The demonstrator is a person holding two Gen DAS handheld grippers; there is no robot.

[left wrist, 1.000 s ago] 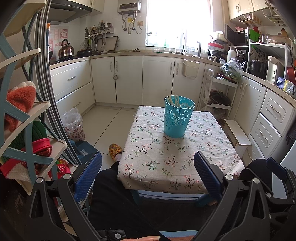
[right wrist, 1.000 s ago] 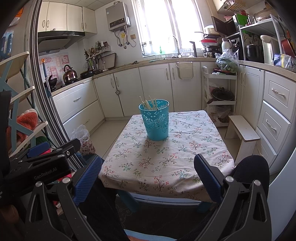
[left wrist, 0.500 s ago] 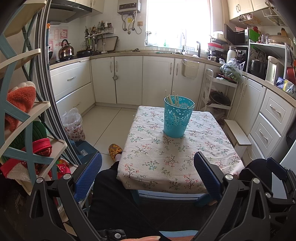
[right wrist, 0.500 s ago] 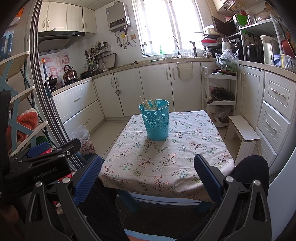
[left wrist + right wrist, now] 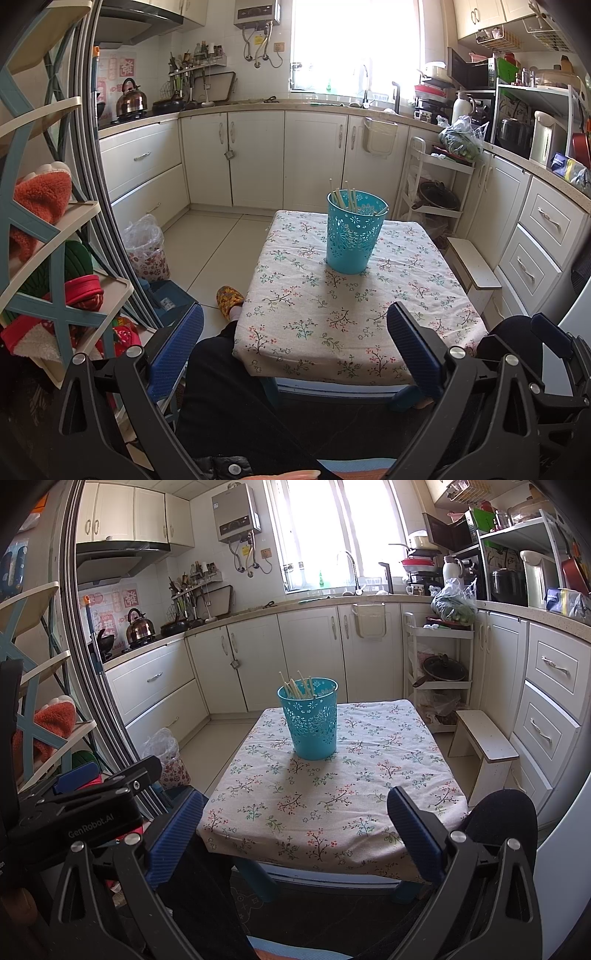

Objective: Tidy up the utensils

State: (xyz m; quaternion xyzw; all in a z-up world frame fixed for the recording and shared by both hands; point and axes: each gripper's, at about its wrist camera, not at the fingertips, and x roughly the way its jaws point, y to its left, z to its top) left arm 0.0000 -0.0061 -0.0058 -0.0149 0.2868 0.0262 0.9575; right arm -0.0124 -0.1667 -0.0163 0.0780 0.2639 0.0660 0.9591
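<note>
Nothing has moved since the earlier frames. Through your left wrist camera, your left hand-held gripper [image 5: 295, 341] is spread wide and empty, short of the floral-clothed counter [image 5: 314, 325]. Through the right, your right hand-held gripper [image 5: 295, 825] is likewise spread; the perforated turquoise plastic cup [image 5: 312, 720] stands mid-counter holding pale wooden chopsticks [image 5: 297, 688].

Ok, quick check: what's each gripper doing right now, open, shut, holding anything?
Left gripper: open, holding nothing, short of the table.
Right gripper: open, holding nothing, also short of it.
</note>
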